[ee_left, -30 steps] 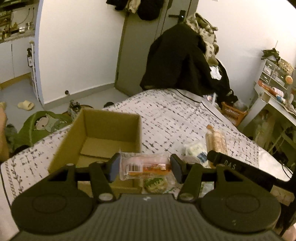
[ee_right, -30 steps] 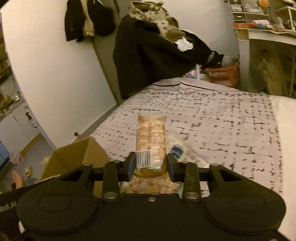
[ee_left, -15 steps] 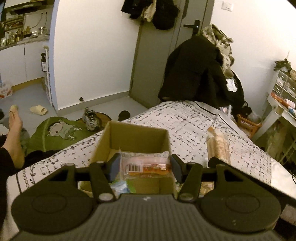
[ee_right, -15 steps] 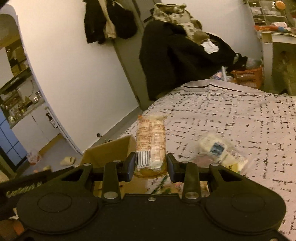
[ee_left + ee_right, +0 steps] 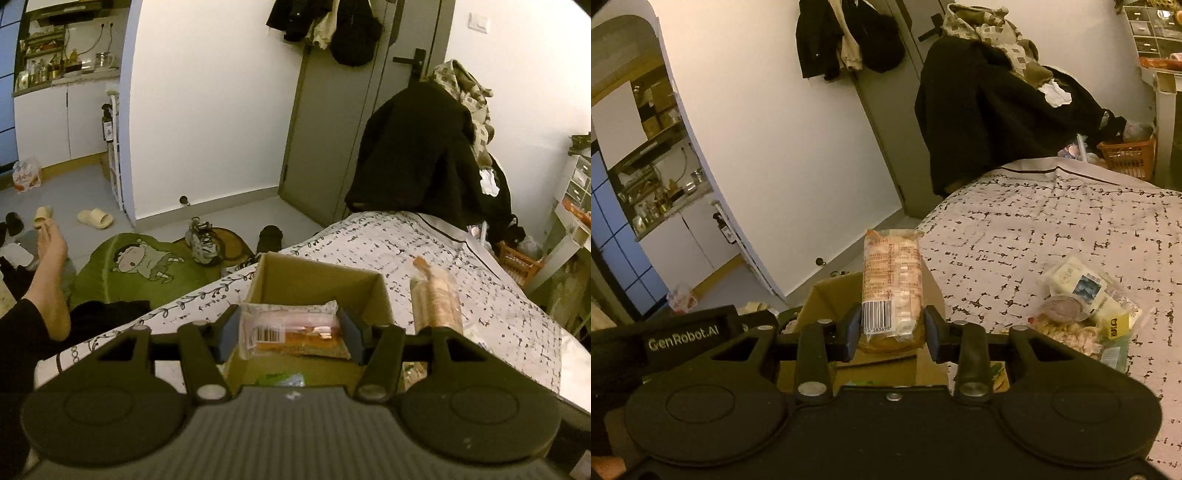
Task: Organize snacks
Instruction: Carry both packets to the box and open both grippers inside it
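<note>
In the left wrist view the left gripper (image 5: 289,334) sits at lower centre, its jaws partly open and clamped on one clear-wrapped pastry (image 5: 291,332) held crosswise, barcode toward the left pad; the pads press on both ends of the packet; directly behind and below it stands one cardboard box (image 5: 317,286), open at the top, on the patterned bedspread (image 5: 491,314); inside the box, low in the frame, a green-and-white packet (image 5: 282,379) shows, the rest of the interior hidden by the gripper; to the right of the box a long wrapped snack stands up in the frame.

In the right wrist view the left gripper's black body shows at the far left edge; at lower centre the right gripper (image 5: 891,332) has its jaws narrower, closed on the barcode end of one long wrapped snack (image 5: 891,284), which points away from the camera over the same box (image 5: 827,295); to the right, on the bedspread, a loose pile of snacks (image 5: 1086,306) lies well apart from the box; I count roughly five packets there, though overlap makes the number uncertain.
</note>
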Tool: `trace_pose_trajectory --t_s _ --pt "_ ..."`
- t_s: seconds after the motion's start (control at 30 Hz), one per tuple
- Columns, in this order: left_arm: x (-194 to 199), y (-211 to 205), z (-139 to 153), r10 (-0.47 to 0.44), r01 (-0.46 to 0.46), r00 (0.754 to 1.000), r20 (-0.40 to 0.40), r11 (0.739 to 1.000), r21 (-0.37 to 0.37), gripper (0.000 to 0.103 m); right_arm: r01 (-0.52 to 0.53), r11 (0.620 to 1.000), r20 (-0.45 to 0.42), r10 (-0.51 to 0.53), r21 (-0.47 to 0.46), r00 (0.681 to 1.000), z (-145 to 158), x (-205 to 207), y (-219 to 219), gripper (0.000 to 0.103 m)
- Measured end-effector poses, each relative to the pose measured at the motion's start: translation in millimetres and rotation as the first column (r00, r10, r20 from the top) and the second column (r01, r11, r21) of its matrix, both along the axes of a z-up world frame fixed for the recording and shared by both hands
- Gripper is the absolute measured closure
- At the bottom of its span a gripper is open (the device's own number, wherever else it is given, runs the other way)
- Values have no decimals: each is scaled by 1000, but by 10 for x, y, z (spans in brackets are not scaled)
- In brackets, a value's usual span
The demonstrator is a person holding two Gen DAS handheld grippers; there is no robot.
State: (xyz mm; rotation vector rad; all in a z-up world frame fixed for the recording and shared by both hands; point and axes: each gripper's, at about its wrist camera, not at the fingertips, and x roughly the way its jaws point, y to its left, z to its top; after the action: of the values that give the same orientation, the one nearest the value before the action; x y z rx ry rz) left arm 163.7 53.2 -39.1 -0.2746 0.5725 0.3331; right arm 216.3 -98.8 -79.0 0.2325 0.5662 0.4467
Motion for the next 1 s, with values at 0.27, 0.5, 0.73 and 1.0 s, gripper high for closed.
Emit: trace_pose_trajectory --t_s 0.27,0.5,0.73,1.0 --pt "110 129 -106 5 -5 1000 -15 1000 -26 47 8 1000 -27 -8 -16 1000 -52 23 15 68" --pt "213 165 -208 8 -9 1000 -27 999 -40 46 -10 999 -36 8 -37 999 -113 31 59 68" --pt "306 275 -245 32 -32 999 -5 997 -64 45 -33 998 -44 30 -54 999 -163 43 123 68" --pt "309 332 -204 48 -46 998 29 997 -58 42 -59 996 -59 55 -69 997 -208 48 184 68"
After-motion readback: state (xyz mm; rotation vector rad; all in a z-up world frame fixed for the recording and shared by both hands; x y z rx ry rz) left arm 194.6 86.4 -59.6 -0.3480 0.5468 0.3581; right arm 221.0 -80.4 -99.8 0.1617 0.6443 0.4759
